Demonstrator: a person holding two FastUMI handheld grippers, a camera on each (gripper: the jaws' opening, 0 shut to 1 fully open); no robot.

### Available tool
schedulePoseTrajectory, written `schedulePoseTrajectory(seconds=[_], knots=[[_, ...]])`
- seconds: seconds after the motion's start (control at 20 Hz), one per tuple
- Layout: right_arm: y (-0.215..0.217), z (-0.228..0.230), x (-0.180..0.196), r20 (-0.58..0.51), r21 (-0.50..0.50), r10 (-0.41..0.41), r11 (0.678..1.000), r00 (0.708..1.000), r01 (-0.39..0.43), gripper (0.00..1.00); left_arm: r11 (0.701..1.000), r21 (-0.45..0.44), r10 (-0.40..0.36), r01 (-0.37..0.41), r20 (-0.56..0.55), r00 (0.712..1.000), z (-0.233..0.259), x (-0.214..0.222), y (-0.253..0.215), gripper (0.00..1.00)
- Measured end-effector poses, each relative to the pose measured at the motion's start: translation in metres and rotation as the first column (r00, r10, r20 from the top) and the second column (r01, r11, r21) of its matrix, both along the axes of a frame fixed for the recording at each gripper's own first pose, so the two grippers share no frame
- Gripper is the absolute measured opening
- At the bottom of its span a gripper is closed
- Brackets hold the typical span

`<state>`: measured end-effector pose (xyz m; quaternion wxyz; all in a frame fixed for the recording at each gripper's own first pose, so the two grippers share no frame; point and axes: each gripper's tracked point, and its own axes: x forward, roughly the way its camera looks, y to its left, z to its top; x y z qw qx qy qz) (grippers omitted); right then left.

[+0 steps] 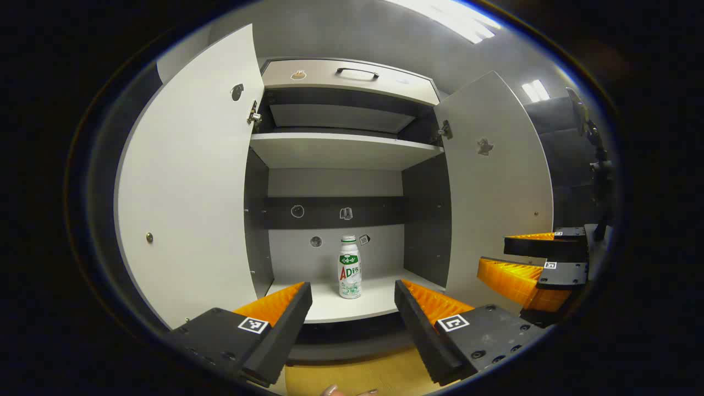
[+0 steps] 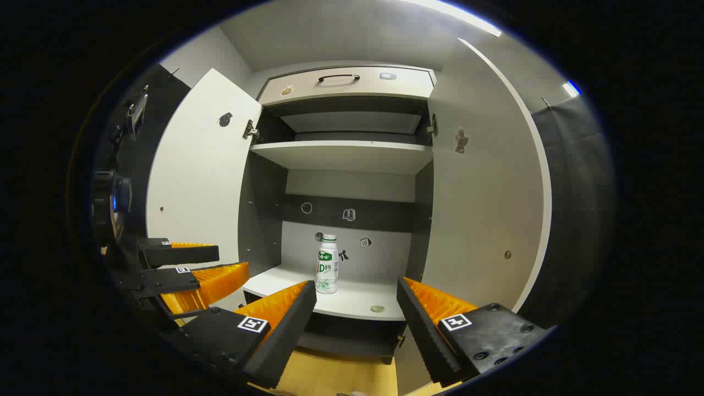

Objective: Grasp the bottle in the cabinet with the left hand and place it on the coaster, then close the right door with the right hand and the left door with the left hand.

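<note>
Both doors stand wide, bottle upright on the cabinet shelf, each tool spread, empty.

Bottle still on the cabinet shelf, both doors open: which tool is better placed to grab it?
Left. In the left gripper view the bottle stands centred between the open left tool; in the right gripper view it sits off-centre, left of the right tool.

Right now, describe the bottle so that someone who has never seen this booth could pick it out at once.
Look into the grey cabinet with both doors swung open. On its lower white shelf, below the upper shelf and the drawer with the black handle, the bottle stands upright near the back wall. It is white, with a green band near its cap and red lettering, the one standing object among small flat stickers.
</note>
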<state>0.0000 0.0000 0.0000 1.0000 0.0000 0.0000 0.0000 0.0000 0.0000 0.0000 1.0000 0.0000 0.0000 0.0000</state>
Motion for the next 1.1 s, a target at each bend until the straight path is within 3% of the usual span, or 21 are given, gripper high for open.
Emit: schedulePoseTrajectory(seconds=[1.1], knots=[[-0.0071,-0.0041,-0.0013,-0.01,-0.001,-0.056,0.998,0.998,0.056,0.98,0.999,0.022,-0.031,0.031,-0.008,0.999,-0.0061,0.0053,0.0009,0.95]])
